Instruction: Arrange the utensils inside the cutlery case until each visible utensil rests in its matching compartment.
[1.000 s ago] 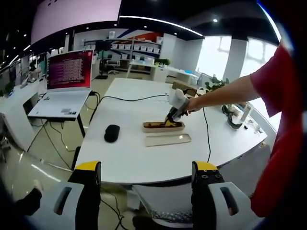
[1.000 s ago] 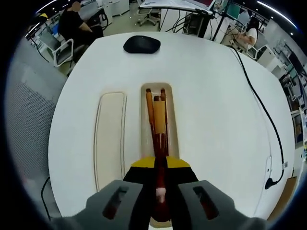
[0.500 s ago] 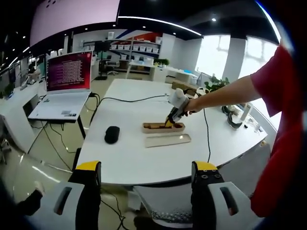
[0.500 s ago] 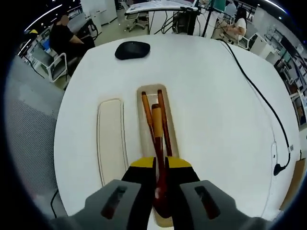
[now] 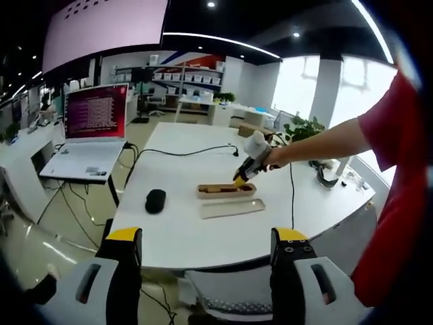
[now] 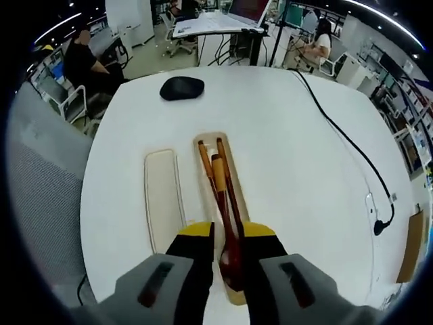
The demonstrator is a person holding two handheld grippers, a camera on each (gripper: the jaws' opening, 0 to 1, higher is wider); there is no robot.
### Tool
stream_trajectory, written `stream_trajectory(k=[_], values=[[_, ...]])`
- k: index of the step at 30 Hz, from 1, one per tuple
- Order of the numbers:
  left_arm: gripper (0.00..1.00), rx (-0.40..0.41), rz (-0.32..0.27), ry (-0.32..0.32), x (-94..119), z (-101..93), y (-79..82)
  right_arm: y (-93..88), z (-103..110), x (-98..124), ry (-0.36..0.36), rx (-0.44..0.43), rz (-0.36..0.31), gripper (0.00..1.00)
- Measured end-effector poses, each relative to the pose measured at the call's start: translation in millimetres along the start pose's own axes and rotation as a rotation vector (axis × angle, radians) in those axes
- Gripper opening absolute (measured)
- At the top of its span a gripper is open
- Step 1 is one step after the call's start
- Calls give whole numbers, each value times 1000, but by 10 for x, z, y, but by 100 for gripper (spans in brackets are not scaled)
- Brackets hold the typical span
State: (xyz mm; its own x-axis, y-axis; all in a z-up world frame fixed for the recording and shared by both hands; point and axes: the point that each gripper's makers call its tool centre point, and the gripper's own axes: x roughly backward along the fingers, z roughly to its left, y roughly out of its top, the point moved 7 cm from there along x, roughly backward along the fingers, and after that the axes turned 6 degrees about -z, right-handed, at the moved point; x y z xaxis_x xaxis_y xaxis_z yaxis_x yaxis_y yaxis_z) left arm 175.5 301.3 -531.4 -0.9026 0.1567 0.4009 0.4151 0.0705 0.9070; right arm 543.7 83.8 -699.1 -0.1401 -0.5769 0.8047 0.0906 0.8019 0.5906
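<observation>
Spoon (image 6: pixel 232 250) between right claw (image 6: pixel 229 238) jaws.

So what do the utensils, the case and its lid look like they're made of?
The utensils look like dark reddish-brown wood with a glossy lacquer; the spoon between the right gripper's jaws shines. The case and the lid beside it are matte cream with rounded rims, probably plastic or wheat-straw composite; I can't tell which.

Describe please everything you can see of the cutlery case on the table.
The cutlery case is a long, narrow, beige open tray with rounded ends, lying flat on the white table. Dark wooden utensils lie lengthwise inside. Its matching flat lid lies parallel beside it, apart. The right gripper hovers over its near end.
</observation>
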Motion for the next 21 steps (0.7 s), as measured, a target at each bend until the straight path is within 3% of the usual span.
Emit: stream_trajectory(k=[9, 11, 13, 16, 21], values=[[78, -33, -19, 2, 126, -42, 20, 13, 111, 338, -43, -20, -75, 20], [73, -86, -72, -21, 143, -95, 63, -11, 135, 413, -55, -19, -87, 21], [70, -82, -64, -32, 167, -164, 24, -65, 146, 454, -69, 18, -66, 21], [78, -92, -52, -48, 169, -275, -24, -164, 204, 508, -71, 48, -69, 22], [78, -95, -57, -58, 135, -332, -14, -241, 314, 643, -82, 24, -103, 25]])
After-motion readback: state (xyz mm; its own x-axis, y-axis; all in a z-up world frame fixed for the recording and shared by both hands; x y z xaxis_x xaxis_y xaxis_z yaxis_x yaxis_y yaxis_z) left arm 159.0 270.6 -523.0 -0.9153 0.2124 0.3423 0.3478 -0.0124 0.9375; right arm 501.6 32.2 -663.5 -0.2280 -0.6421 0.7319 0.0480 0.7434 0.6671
